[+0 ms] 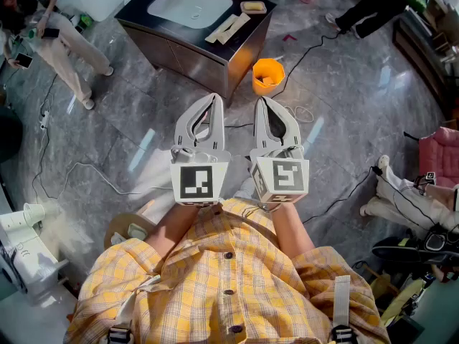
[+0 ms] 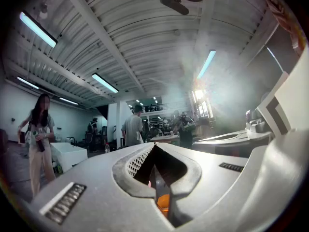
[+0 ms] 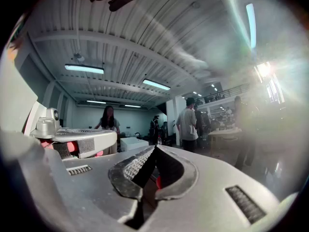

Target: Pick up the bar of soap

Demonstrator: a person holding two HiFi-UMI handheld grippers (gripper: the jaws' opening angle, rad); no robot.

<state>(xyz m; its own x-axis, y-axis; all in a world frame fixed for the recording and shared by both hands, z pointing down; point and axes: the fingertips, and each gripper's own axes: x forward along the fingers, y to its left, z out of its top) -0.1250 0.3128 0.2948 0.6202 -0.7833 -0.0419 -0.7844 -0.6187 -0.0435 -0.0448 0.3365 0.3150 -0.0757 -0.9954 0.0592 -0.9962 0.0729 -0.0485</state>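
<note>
The bar of soap (image 1: pixel 254 7) is a pale block in a small dish on the far right corner of the dark counter (image 1: pixel 247 40), beside the white sink (image 1: pixel 188 6). I hold both grippers close to my chest, well short of the counter, with their tips pointing toward it. My left gripper (image 1: pixel 215 99) is shut with nothing in it, its tips meeting (image 2: pixel 154 144). The right gripper (image 1: pixel 261 100) is right beside it, also shut and empty (image 3: pixel 154 148). Both gripper views look level across the room, and the soap does not show in them.
An orange bucket (image 1: pixel 267 76) stands on the marble floor in front of the counter, just beyond the gripper tips. Cables (image 1: pixel 86 169) trail over the floor. A person (image 1: pixel 64 38) stands at far left, other people at the right (image 1: pixel 401 192). White equipment (image 1: pixel 21 239) sits at lower left.
</note>
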